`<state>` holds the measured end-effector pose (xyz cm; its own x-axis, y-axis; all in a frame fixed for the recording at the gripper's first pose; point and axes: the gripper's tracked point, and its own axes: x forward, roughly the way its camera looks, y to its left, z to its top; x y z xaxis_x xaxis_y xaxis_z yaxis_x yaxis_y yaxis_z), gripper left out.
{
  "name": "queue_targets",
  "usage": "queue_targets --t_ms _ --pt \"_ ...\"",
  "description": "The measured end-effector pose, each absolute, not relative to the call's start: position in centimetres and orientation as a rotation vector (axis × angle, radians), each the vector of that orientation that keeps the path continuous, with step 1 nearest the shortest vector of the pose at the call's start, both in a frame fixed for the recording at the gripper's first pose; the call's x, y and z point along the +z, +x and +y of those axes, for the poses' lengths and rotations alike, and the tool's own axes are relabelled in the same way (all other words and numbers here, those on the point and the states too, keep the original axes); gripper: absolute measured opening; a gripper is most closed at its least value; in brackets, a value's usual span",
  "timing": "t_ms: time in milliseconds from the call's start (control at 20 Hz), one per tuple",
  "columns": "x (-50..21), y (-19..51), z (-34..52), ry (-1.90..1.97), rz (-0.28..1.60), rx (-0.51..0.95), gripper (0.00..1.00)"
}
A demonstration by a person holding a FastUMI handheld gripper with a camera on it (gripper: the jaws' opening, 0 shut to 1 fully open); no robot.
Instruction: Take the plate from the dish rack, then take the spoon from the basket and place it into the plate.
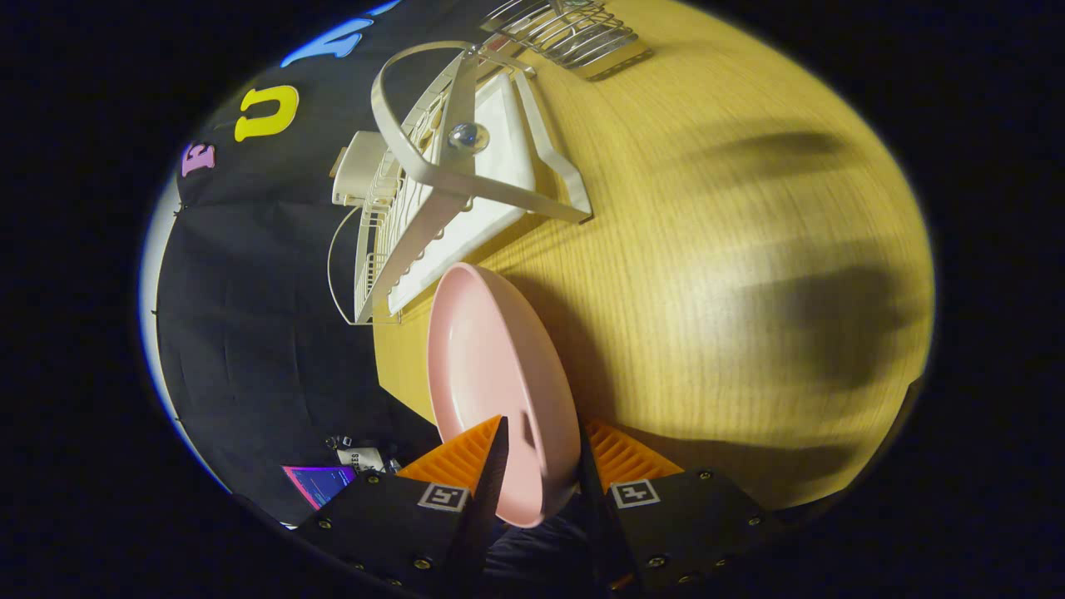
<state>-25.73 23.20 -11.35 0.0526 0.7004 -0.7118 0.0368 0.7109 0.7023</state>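
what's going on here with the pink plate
A handheld gripper has the pink plate clamped by its rim between both fingers, carrying it on edge above the wooden table. The white dish rack lies just beyond the plate, so the plate is already out of it. The wire basket sits farther off on the table, past the rack. I can't make out the spoon, so that part of the job looks not yet done.

- We see a plate (491,366) of smooth pink plastic with a soft sheen, clamped at its rim between the gripper's (541,453) ribbed fingers.
- The surface (707,249) is matt, light wood grain.
- The dish rack (449,175) looks like white coated wire with smooth bands.
- The basket (566,33) is bare metal wire.
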Motion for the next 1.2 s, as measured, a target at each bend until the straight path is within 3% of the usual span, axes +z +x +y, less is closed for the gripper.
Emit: queue_targets --t_ms 450,750,1000,1200 --pt "-9.1 -22.8 18.2 0.595 1.297 0.501 0.52" --pt "-4.7 -13.6 12.4 0.568 0.932 0.285 0.52" --pt "0.2 -7.0 10.7 0.543 0.585 0.186 0.52" --pt "1.5 -3.0 10.0 0.538 0.429 0.099 0.52"
